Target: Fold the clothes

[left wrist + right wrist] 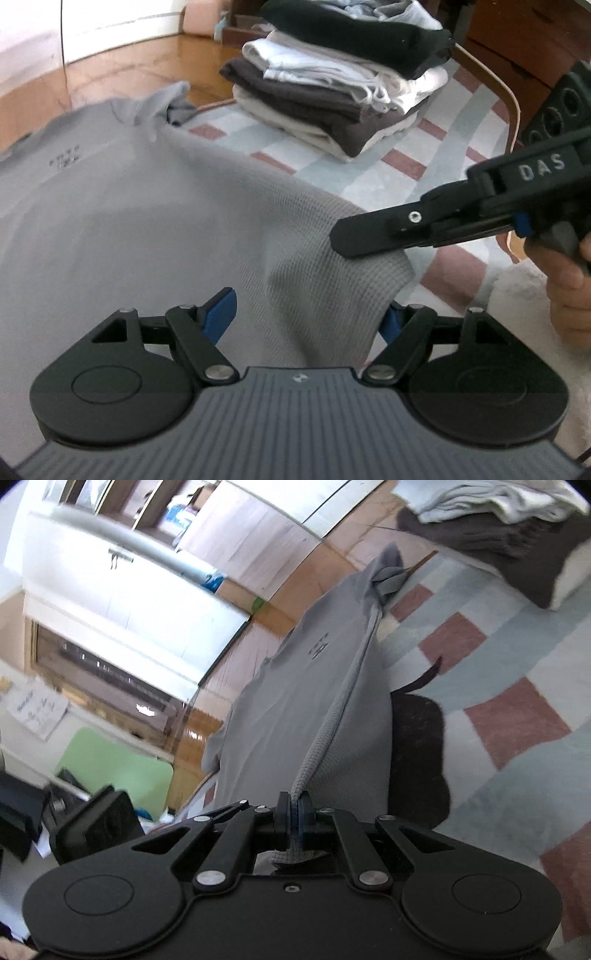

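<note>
Item: grey shirt (pixel 147 221), waffle-knit, small dark print near its far end. It lies spread over a checked rug (pixel 424 166) of pale blue, white and dusty red blocks, with one near corner lifted clear of the rug. All places below are given from this shirt.

Left of the shirt, right wrist view: wooden floor (pixel 207 727), a white cabinet (pixel 122 602) and a green panel (pixel 114 764), well apart from it.

At the shirt's near edge: left gripper (pixel 306 317), fingers (pixel 219 314) spread wide and released; the hanging cloth sits in the gap between the blue pads, and no pad can be seen pressing on it.

On the shirt's raised near corner: right gripper (pixel 345 240), seen from the side in the left wrist view, marked "DAS". In its own view the right gripper (pixel 294 821) has its fingers (pixel 282 818) clenched on the hemmed edge of the shirt (pixel 314 709), which runs taut from the pads toward the bunched far end.

Right of the shirt, near the raised corner: the hand (pixel 569 288) holding the right gripper.

Beyond the shirt, to its right: stack of folded clothes (pixel 343 85) on the rug, layers of cream, dark brown, white and black. The stack stands apart from the shirt.
</note>
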`<control>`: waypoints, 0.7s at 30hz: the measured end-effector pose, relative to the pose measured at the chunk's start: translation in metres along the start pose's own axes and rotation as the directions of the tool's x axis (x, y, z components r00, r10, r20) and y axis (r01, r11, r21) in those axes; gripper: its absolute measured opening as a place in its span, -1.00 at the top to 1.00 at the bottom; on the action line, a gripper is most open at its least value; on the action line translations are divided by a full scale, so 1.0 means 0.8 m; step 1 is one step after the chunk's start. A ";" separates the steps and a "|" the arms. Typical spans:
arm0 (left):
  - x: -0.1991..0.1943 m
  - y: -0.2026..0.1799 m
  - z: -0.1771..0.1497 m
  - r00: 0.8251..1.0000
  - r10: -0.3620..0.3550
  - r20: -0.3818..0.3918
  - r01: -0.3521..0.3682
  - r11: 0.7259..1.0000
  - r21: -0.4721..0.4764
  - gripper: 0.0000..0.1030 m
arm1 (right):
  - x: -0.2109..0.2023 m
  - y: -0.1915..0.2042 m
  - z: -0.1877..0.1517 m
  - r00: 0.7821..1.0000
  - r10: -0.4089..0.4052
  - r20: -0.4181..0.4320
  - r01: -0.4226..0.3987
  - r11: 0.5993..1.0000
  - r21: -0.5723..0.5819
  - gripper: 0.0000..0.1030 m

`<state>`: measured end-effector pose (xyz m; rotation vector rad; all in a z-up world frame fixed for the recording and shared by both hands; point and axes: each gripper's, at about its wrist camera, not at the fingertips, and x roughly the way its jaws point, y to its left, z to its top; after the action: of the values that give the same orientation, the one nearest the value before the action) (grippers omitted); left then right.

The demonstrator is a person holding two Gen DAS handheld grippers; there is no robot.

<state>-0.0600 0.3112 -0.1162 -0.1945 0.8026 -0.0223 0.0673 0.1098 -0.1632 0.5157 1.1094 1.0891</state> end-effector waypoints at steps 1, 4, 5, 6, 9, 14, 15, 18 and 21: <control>-0.001 -0.001 0.001 1.000 -0.009 0.014 0.009 1.000 -0.002 -0.50 | 0.000 -0.001 0.000 1.000 0.001 0.002 -0.001 1.000 0.003 0.89; 0.000 0.000 0.003 0.999 -0.033 0.009 0.033 0.999 -0.009 -0.47 | 0.000 -0.001 0.000 1.000 -0.005 0.007 0.005 1.000 0.006 0.89; 0.002 0.000 0.002 1.000 -0.026 0.002 0.026 1.000 -0.015 -0.44 | 0.000 0.001 -0.001 1.000 -0.012 0.006 0.012 1.000 0.004 0.89; 0.003 0.001 0.001 1.000 -0.020 -0.005 0.020 1.000 -0.022 -0.38 | 0.001 0.002 -0.002 1.000 -0.022 0.003 0.022 1.000 0.000 0.89; 0.007 0.003 0.000 1.000 -0.002 -0.025 0.001 0.999 -0.042 0.38 | 0.002 0.001 -0.003 0.999 -0.038 -0.008 0.038 0.999 0.001 0.89; -0.006 0.004 0.004 0.999 0.049 0.024 -0.048 0.998 -0.039 0.92 | 0.004 -0.003 -0.004 0.998 -0.054 -0.012 0.054 0.999 0.010 0.89; -0.011 0.004 0.005 0.997 0.063 0.037 -0.061 0.998 -0.032 0.92 | 0.003 -0.006 -0.004 0.999 -0.053 -0.009 0.053 0.998 0.027 0.84; -0.027 0.010 0.006 0.995 0.075 0.068 -0.071 0.996 -0.059 0.92 | 0.002 -0.016 -0.004 0.999 -0.049 -0.003 0.050 0.995 0.085 0.73; -0.044 0.023 0.007 0.990 0.107 0.093 -0.097 0.989 -0.110 0.92 | 0.000 -0.021 -0.005 0.998 -0.059 0.000 0.059 0.992 0.110 0.67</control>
<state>-0.0817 0.3332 -0.0908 -0.2522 0.7147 0.1257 0.0711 0.1022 -0.1781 0.5679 1.1800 0.9795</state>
